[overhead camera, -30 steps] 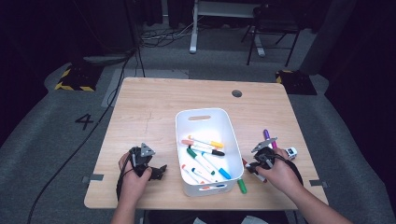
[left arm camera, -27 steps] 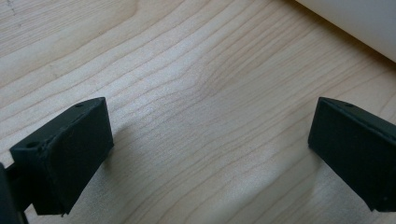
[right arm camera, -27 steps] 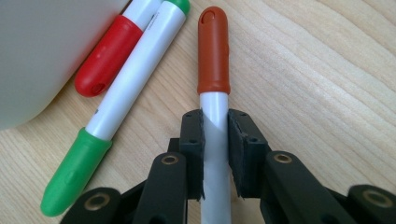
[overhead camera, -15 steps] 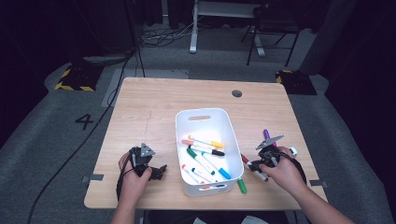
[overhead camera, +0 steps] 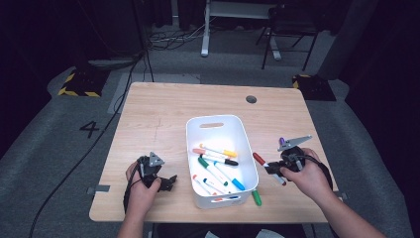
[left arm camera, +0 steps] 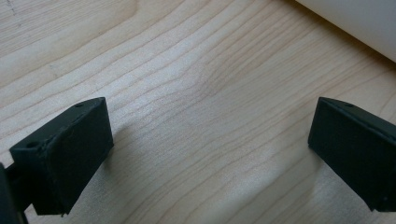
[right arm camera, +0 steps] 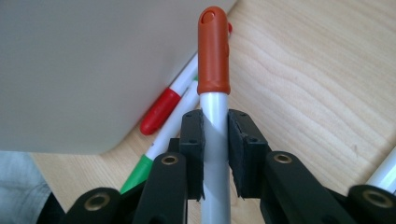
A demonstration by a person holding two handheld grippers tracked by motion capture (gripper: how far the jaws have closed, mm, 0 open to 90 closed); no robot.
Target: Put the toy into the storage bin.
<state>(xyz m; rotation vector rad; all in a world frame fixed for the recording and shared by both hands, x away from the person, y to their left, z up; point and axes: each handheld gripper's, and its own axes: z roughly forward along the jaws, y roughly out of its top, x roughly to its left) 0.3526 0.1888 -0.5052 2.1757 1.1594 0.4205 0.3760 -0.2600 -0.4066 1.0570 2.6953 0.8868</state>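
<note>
A white bin (overhead camera: 189, 148) with several coloured markers in it stands mid-table. Just right of it, my right gripper (overhead camera: 271, 168) is shut on a red-capped marker (overhead camera: 259, 159) and holds it a little above the wood. In the right gripper view the pads clamp the marker's white barrel (right arm camera: 215, 140), and its cap (right arm camera: 214, 51) points at the bin wall (right arm camera: 93, 70). Left of the bin, my left gripper (overhead camera: 168, 182) rests low over the table. Its jaws stand wide apart over bare wood (left arm camera: 210, 140).
A red marker (right arm camera: 161, 112) and a green marker (right arm camera: 140, 172) lie against the bin's right side. The green one (overhead camera: 256, 197) is near the front edge. A purple marker (overhead camera: 282, 141) lies behind my right hand. A bin corner (left arm camera: 364, 23) is near the left gripper.
My right hand has lifted the red-capped marker a little off the table, still beside the bin. The left hand has stayed put.
</note>
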